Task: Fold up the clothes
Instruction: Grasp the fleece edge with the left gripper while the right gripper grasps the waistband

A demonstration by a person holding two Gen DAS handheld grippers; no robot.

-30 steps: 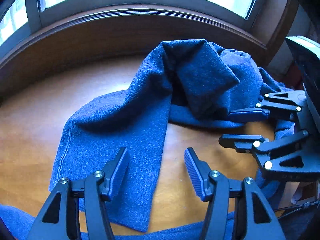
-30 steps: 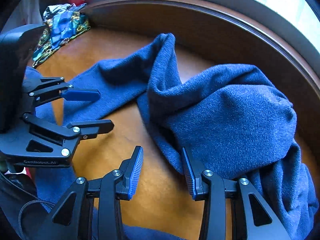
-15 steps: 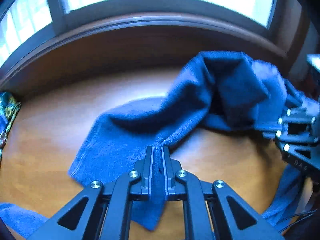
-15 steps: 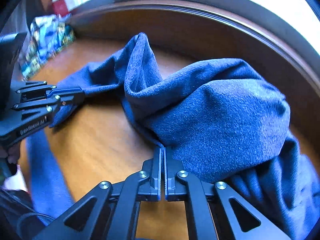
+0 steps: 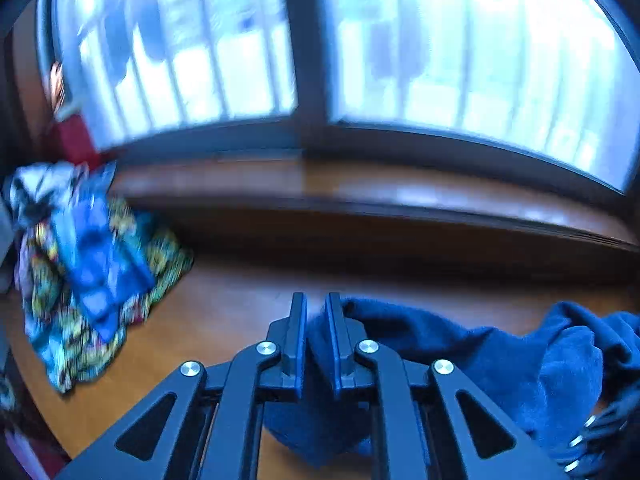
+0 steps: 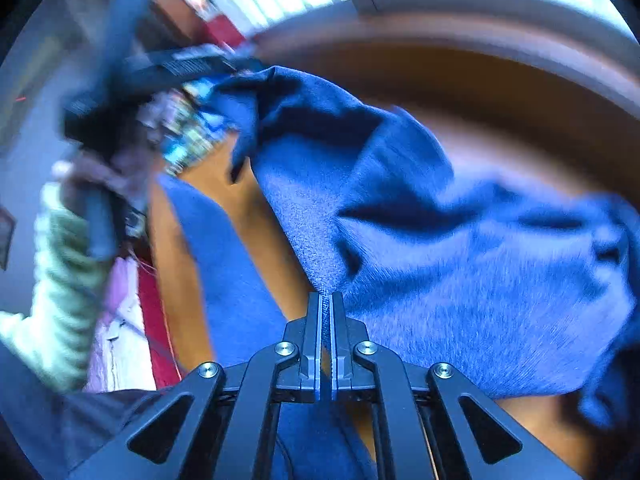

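L hand-held gripper [image 5: 316, 312] clamped on blue garment [image 5: 500, 364] edge, lifted above desk [image 5: 224, 316]. R hand-held gripper [image 6: 325, 312] pinched garment's other edge. Cloth draped btwn both. Patterned fabric pile [image 5: 84, 264] at desk's left.

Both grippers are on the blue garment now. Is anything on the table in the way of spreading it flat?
Nothing visible blocks it. Both the left gripper and right gripper clamp the blue garment; the patterned cloth pile sits apart at the table's left end.
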